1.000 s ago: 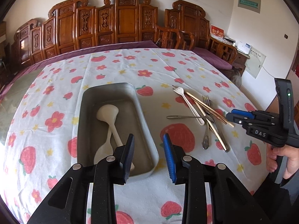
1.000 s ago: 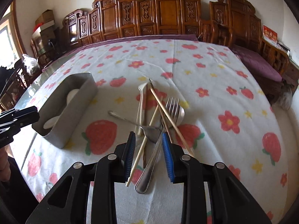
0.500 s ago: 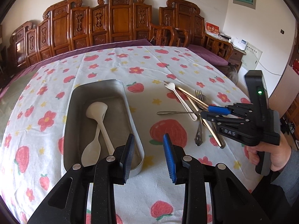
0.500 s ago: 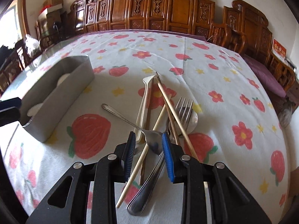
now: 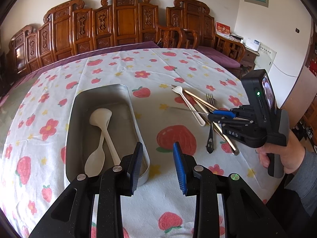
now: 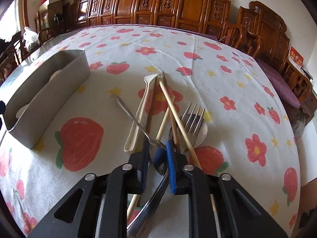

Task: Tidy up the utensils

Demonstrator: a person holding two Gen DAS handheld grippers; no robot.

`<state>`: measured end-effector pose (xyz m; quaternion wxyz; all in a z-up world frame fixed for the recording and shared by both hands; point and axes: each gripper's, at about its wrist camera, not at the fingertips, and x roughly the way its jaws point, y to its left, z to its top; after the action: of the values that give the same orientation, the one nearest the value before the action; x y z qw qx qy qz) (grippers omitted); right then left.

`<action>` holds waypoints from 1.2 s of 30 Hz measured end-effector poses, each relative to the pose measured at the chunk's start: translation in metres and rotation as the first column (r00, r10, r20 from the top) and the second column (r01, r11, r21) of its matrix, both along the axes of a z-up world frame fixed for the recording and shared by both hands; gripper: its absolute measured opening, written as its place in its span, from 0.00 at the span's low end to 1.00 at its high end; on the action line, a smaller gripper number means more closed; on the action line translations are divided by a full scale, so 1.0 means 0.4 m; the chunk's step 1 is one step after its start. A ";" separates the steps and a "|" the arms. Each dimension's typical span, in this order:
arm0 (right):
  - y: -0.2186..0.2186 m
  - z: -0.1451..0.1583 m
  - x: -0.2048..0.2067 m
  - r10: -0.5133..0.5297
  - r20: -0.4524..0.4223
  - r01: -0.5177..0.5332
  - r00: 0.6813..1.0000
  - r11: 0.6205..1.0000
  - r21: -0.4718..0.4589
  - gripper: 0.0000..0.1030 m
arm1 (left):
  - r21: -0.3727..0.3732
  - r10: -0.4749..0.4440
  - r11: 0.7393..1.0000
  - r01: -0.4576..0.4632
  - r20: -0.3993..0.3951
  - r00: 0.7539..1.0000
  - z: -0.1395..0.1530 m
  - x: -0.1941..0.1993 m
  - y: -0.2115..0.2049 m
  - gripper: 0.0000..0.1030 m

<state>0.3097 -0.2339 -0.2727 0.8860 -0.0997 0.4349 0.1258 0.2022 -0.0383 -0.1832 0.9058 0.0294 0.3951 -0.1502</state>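
Observation:
A metal tray [image 5: 132, 117] holds two white spoons [image 5: 100, 119] at its near left. My left gripper [image 5: 157, 158] hovers open over the tray's near right corner, with nothing between its fingers. To the right lies a crossed pile: a white plastic fork [image 6: 138, 119], wooden chopsticks [image 6: 174, 109], a metal fork [image 6: 192, 119] and a small metal spoon [image 6: 128, 113]. My right gripper [image 6: 157, 156] is down in the pile. Its jaws are closing, and the pads pinch the bowl of the small metal spoon. In the left wrist view the right gripper [image 5: 211, 116] sits over the pile.
The tray [image 6: 45, 91] stands left of the pile on a strawberry-print tablecloth [image 6: 148, 49]. Carved wooden chairs [image 5: 126, 19] ring the table's far side. A hand [image 5: 281, 156] holds the right gripper at the table's right edge.
The right gripper has dropped into the pile and its jaws have narrowed onto the small spoon's bowl. The left gripper has stayed where it was, still open.

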 end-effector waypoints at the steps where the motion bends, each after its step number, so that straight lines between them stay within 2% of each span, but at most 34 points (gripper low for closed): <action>1: -0.005 0.006 -0.001 0.000 0.003 0.000 1.000 1.000 0.012 0.11 | 0.002 0.000 1.000 0.000 0.001 1.000 0.001 -0.002 -0.002 0.29; 3: -0.014 0.017 -0.005 0.000 0.011 -0.001 1.000 0.999 0.032 0.03 | 0.007 -0.002 1.000 0.002 0.001 1.000 0.001 -0.005 -0.007 0.29; 11: -0.029 0.050 -0.020 0.034 0.031 -0.037 0.999 0.994 0.102 0.03 | 0.033 0.001 0.999 -0.001 -0.010 1.000 -0.005 -0.008 -0.043 0.29; 17: -0.088 0.093 -0.026 -0.011 0.064 -0.001 0.998 0.982 0.190 0.03 | 0.052 -0.005 0.999 0.006 -0.018 1.000 0.002 0.016 -0.083 0.29; 26: -0.189 0.089 -0.006 -0.136 0.039 0.124 0.990 0.965 0.229 0.03 | 0.049 -0.011 0.999 0.014 -0.070 0.997 -0.025 0.124 -0.166 0.29; 36: -0.232 0.085 0.008 -0.179 0.021 0.167 0.984 0.949 0.269 0.03 | 0.031 -0.029 0.999 0.033 -0.127 0.992 -0.084 0.251 -0.281 0.28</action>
<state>0.3128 -0.3268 -0.2385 0.9086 0.0557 0.4011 0.1026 0.3025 -0.1507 -0.2168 0.8759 0.0409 0.4535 -0.1593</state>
